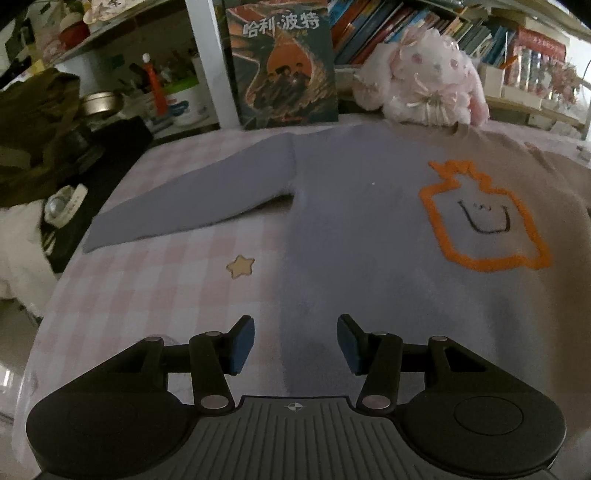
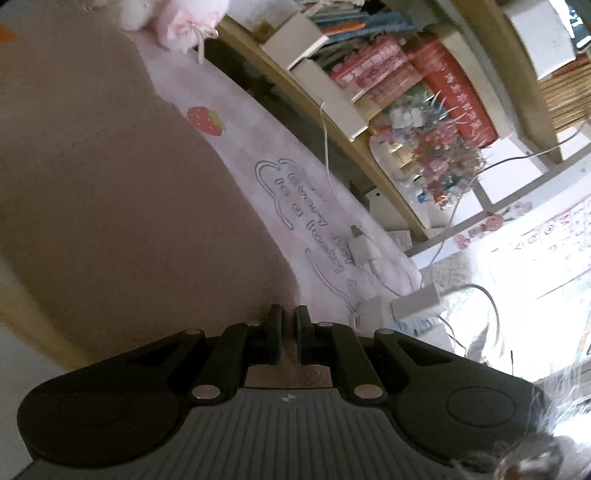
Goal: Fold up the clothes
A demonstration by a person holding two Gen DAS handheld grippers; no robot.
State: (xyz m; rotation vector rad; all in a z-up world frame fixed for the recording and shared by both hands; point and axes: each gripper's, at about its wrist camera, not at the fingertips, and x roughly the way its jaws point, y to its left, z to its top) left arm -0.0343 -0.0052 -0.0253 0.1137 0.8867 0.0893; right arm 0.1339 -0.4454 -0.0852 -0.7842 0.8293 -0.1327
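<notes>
The left gripper [image 1: 295, 341] hovers with its blue-padded fingers [image 1: 242, 343] spread wide, holding nothing, just above the near hem of the grey-blue and beige knitted sweater [image 1: 354, 229]. The right gripper [image 2: 289, 332] has its dark fingers drawn nearly together, with a thin strip of brownish fabric between them — it appears to pinch the sweater's beige edge, though the contact itself is half hidden by the fingers.

Beneath both lies a pink-and-white checked cloth [image 1: 155, 280] covering the table, printed with a small yellow star [image 1: 241, 266], a red strawberry [image 2: 205, 120] and outlined lettering [image 2: 306, 218]. At the far side a dark illustrated book [image 1: 286, 62] stands upright beside a fluffy pink-and-white plush rabbit [image 1: 424, 81], with shelves of books [image 1: 402, 29] behind. On the right, white chargers and cables [image 2: 364, 251] lie on the cloth, near a bunch of small multicoloured flowers [image 2: 428, 155].

The sweater lies flat, front up, with one sleeve [image 1: 192, 199] stretched out to the left and an orange outlined figure with a smiling face [image 1: 484, 218] on the chest. Its right sleeve is cut off in the left wrist view, and in the blurred right wrist view the fabric shows only as a plain beige expanse [image 2: 122, 177].
</notes>
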